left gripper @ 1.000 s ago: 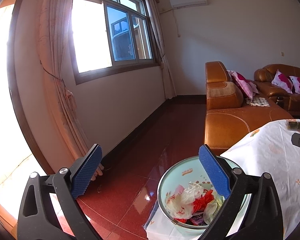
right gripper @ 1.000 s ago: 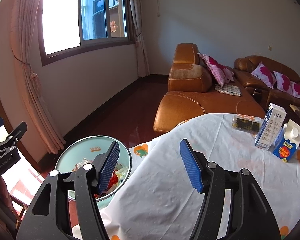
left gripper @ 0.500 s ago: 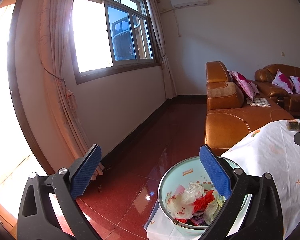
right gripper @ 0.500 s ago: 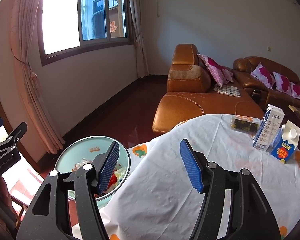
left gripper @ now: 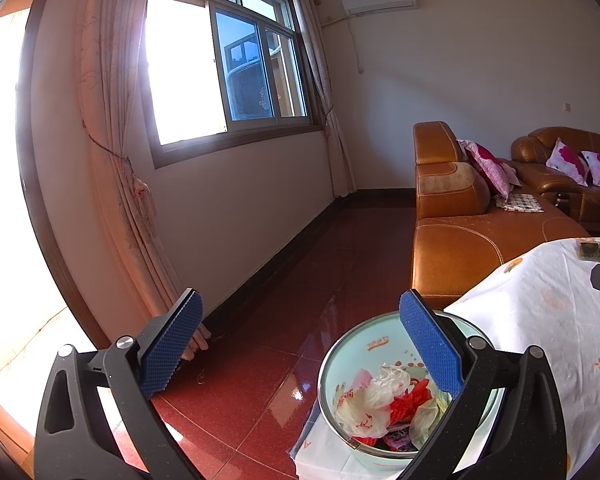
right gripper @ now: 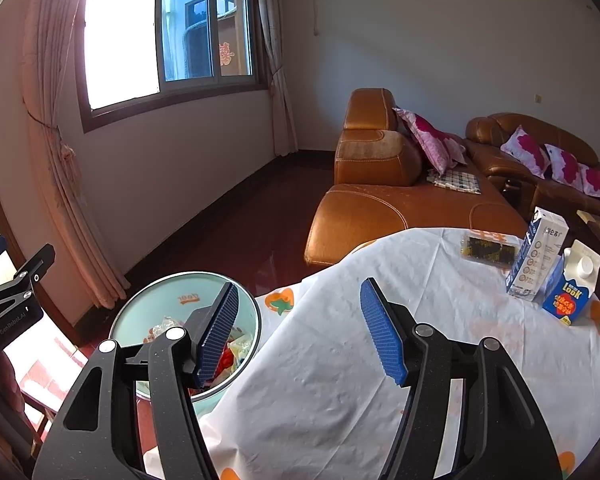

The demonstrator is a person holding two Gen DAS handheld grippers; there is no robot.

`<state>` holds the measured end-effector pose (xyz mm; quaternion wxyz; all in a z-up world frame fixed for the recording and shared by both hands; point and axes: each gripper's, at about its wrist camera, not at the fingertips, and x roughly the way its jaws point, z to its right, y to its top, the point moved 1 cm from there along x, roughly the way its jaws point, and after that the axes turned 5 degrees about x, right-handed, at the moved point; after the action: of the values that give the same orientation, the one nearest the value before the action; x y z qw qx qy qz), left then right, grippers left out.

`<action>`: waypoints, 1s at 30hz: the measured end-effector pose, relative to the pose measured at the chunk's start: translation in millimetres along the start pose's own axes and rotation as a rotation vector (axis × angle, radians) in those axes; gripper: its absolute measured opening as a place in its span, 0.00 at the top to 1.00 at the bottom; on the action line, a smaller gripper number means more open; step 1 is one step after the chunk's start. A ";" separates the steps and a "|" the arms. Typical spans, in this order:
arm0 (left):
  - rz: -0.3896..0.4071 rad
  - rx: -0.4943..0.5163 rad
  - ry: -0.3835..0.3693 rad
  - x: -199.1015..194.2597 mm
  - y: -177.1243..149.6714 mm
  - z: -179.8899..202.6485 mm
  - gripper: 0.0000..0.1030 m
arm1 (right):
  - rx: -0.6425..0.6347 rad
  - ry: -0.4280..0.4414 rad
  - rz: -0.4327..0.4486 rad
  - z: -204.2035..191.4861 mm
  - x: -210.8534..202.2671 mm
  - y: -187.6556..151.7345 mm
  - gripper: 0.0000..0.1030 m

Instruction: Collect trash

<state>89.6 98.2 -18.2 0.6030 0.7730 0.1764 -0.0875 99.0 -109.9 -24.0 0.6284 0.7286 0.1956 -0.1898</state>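
Pale green basin [left gripper: 370, 344] at worktop's near-left edge, holding crumpled clear bags [left gripper: 380, 394] and red wrappers [left gripper: 410, 398]. Tall white-blue carton [right gripper: 538, 254] and shorter blue carton [right gripper: 572, 284] upright, side by side at far right; dark flat packet [right gripper: 486, 248] lies beside them.

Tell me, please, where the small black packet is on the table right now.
In the right wrist view, the black packet lies flat at the far edge of the white tablecloth, just left of the tall milk carton and in front of the orange sofa.
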 end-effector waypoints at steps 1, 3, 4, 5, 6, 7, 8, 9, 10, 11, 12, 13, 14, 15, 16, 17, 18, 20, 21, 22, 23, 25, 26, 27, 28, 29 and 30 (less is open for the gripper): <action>-0.001 0.001 0.000 -0.5 0.0 1.1 0.06 | 0.000 -0.001 0.000 -0.1 0.1 -0.1 0.39; -0.002 0.002 0.001 -0.3 0.2 1.3 0.06 | 0.000 -0.002 -0.001 0.1 0.2 -0.5 0.39; -0.001 0.003 0.003 -0.5 0.2 1.1 0.06 | 0.001 -0.002 -0.001 0.1 0.2 -0.5 0.39; -0.001 0.004 0.003 0.3 0.9 2.0 0.06 | 0.002 -0.003 -0.001 0.3 0.3 -0.8 0.39; -0.001 0.005 0.004 0.6 0.7 2.3 0.06 | 0.003 -0.004 -0.001 0.4 0.2 -1.0 0.39; -0.001 0.006 0.003 0.7 0.7 2.2 0.06 | 0.002 -0.005 -0.002 0.5 0.1 -1.1 0.39; 0.000 0.008 -0.002 0.6 0.9 2.5 0.06 | 0.002 -0.006 0.000 0.8 -0.2 -1.1 0.38; 0.001 0.009 -0.002 0.7 0.7 3.3 0.06 | 0.003 -0.007 0.001 1.0 -0.5 -1.3 0.38; 0.003 0.011 0.001 0.2 0.4 3.7 0.06 | 0.004 -0.008 0.002 1.4 -0.6 -1.0 0.37; 0.007 0.017 0.003 -0.4 0.3 5.1 0.06 | 0.005 -0.009 0.005 1.8 -1.0 -0.7 0.34; 0.009 0.023 0.000 -0.6 0.3 6.3 0.06 | 0.004 -0.012 0.011 2.4 -2.1 -0.4 0.34; 0.008 0.027 -0.002 -0.7 0.3 7.6 0.06 | 0.004 -0.014 0.014 3.0 -2.5 -0.3 0.34; 0.009 0.033 -0.002 -0.8 0.3 9.1 0.06 | 0.005 -0.013 0.013 3.2 -2.7 -0.2 0.34; 0.011 0.038 -0.004 -0.7 0.2 10.7 0.06 | 0.005 -0.014 0.014 3.1 -2.6 0.0 0.34; 0.011 0.042 -0.004 -0.7 0.1 11.8 0.06 | 0.005 -0.016 0.015 3.4 -2.8 0.0 0.34; 0.011 0.046 0.000 -0.8 0.1 12.9 0.06 | 0.006 -0.016 0.015 3.8 -3.0 0.0 0.34; 0.014 0.047 -0.001 -1.4 0.3 13.9 0.06 | 0.007 -0.016 0.014 4.2 -3.3 0.3 0.34; 0.019 0.046 -0.003 -2.0 0.7 14.9 0.06 | 0.009 -0.017 0.013 4.4 -3.2 0.1 0.34; 0.020 0.045 -0.003 -1.8 1.2 14.7 0.06 | 0.009 -0.018 0.012 4.8 -3.2 -0.4 0.34; 0.025 0.048 -0.006 -2.1 1.3 15.2 0.06 | 0.010 -0.018 0.011 5.3 -2.9 -0.5 0.34; 0.028 0.049 -0.009 -2.1 0.9 15.1 0.06 | 0.011 -0.018 0.010 5.6 -2.7 -0.8 0.34; 0.026 0.050 -0.018 -0.9 0.2 15.2 0.06 | 0.012 -0.018 0.006 5.8 -2.1 -2.0 0.34; 0.024 0.052 -0.020 -0.5 -0.1 14.8 0.06 | 0.012 -0.017 0.005 5.9 -1.9 -2.3 0.34; 0.020 0.054 -0.025 0.3 -0.4 15.0 0.06 | 0.012 -0.017 0.003 5.9 -1.7 -2.7 0.34; 0.015 0.058 -0.035 1.1 -1.1 15.7 0.06 | 0.012 -0.017 0.002 5.8 -1.7 -3.1 0.34; 0.012 0.062 -0.040 1.7 -1.4 17.0 0.06 | 0.011 -0.017 0.001 5.9 -1.5 -3.3 0.34; 0.010 0.064 -0.042 1.2 -1.8 18.0 0.06 | 0.011 -0.017 0.000 6.3 -1.4 -3.5 0.34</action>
<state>91.4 81.4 -24.8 0.5819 0.7908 0.1570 -0.1067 95.7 -115.7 -27.2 0.6261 0.7304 0.1890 -0.1971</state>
